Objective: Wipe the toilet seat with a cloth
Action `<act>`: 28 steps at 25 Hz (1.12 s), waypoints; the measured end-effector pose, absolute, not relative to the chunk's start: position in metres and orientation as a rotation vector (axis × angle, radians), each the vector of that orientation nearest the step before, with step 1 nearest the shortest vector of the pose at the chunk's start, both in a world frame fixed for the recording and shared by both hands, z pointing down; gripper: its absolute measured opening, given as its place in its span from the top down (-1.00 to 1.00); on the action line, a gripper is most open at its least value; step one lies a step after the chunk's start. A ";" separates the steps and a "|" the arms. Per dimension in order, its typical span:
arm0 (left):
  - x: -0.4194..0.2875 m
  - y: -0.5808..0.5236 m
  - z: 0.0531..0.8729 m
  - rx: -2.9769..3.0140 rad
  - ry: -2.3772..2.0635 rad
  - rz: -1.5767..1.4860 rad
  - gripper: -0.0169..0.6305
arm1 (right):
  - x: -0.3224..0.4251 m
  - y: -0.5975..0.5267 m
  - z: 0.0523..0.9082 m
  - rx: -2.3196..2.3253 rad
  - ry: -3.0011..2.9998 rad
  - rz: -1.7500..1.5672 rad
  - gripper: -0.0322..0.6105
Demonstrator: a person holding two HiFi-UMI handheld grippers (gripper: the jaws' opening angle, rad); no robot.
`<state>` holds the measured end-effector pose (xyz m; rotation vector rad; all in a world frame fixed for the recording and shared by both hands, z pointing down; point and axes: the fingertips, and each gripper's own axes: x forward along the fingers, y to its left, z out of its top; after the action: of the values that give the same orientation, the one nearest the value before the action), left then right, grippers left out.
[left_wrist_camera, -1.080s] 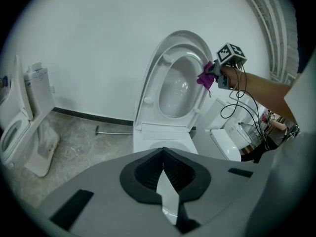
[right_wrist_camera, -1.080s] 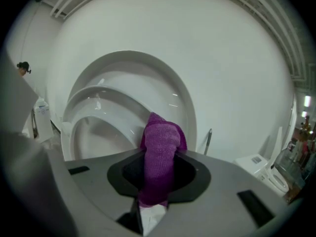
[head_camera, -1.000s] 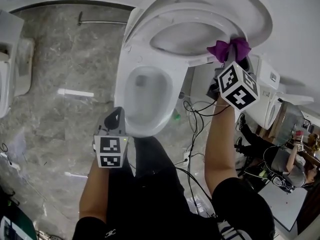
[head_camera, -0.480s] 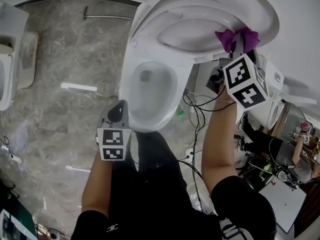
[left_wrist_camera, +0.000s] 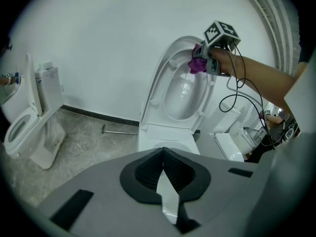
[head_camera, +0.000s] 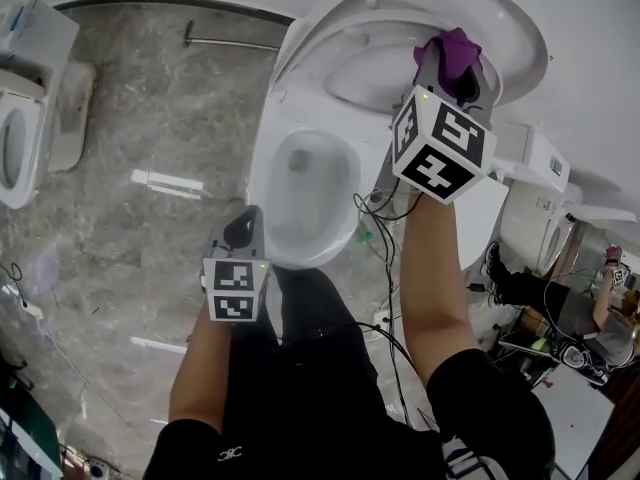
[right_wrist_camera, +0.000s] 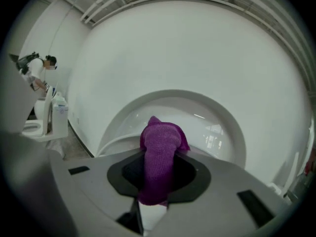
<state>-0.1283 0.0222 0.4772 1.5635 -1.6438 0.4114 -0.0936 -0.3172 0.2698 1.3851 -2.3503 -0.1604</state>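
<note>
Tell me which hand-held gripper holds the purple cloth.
The right hand-held gripper: its jaws are shut on the purple cloth, up at the raised toilet seat. The left hand-held gripper is shut and empty, low by the bowl.

A grey, veined stone floor (head_camera: 150,118) spreads out to the left of the left gripper (head_camera: 246,220). Far to that gripper's left, a second white ceramic toilet (head_camera: 25,133) stands with its lid up against the plain white wall (left_wrist_camera: 113,43). Ahead of the left gripper and a little to its left, a thin metal rod (head_camera: 228,41) lies on the floor just beside the black skirting strip (head_camera: 150,3). Below the right gripper (head_camera: 452,72), thin black cables (head_camera: 388,258) loop down to the floor near a small green object (head_camera: 363,236). To the right gripper's right stand more white ceramic toilet fixtures (head_camera: 535,163), with a person (head_camera: 585,313) low beyond them. Far to its left, past the second toilet, another person (right_wrist_camera: 37,75) stands.
</note>
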 end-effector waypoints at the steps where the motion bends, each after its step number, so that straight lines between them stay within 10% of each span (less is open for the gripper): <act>1: -0.127 0.024 0.477 1.559 -1.646 0.406 0.93 | -0.103 -0.313 0.271 1.347 -2.358 -0.199 0.61; 28: -0.133 0.054 0.490 1.478 -1.647 0.325 0.93 | -0.199 -0.252 0.392 0.929 -2.490 0.053 0.61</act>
<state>-0.1333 0.0542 0.4905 1.4784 -1.6473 0.3247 -0.1990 -0.2523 0.3921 0.9290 -2.4903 0.0534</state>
